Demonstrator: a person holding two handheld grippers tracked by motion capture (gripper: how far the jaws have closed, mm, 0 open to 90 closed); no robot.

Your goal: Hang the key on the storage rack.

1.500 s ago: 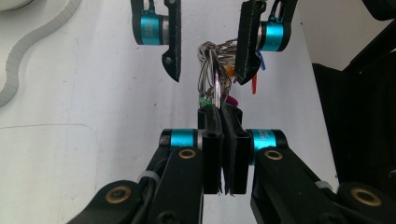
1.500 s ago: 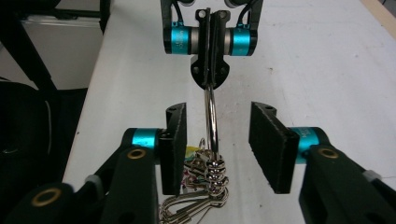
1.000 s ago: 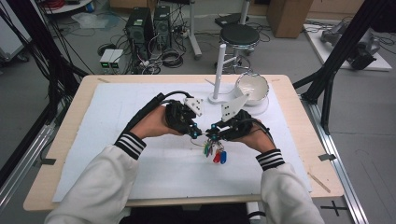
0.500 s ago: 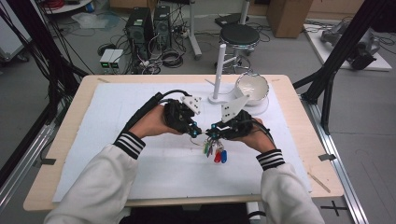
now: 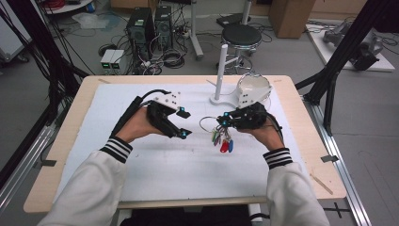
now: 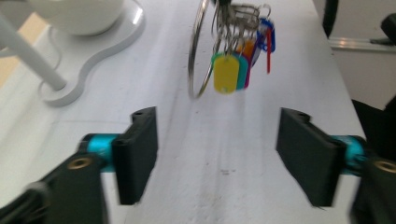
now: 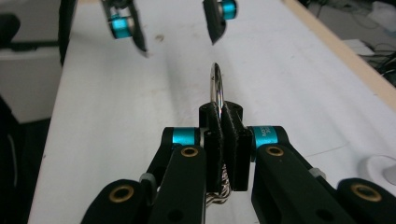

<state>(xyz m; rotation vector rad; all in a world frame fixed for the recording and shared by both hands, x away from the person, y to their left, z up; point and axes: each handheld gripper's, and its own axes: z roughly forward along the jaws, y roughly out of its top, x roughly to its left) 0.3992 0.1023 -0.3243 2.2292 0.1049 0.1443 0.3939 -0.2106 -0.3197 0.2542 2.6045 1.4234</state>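
Note:
A large metal key ring [image 5: 206, 123] carries a bunch of coloured tags [image 5: 224, 141] that hang just above the white mat. My right gripper [image 5: 225, 121] is shut on the ring, and in the right gripper view its pads [image 7: 212, 140] clamp the wire of the ring [image 7: 216, 86]. My left gripper [image 5: 185, 125] stands to the left of the ring and apart from it. Its jaws have just been opening and nothing is between them. In the left gripper view the ring [image 6: 196, 56] and a yellow tag [image 6: 226, 72] hang ahead of the left gripper [image 6: 215, 154].
A white post stand [image 5: 221, 70] with a curved base and a white bowl [image 5: 254, 89] sit at the back of the mat, just behind my right hand. The wooden table edge [image 5: 310, 122] runs close on the right.
My left gripper has let go of the ring, opened wide and drawn back to the left. The right gripper keeps its hold and has shifted slightly right with the keys.

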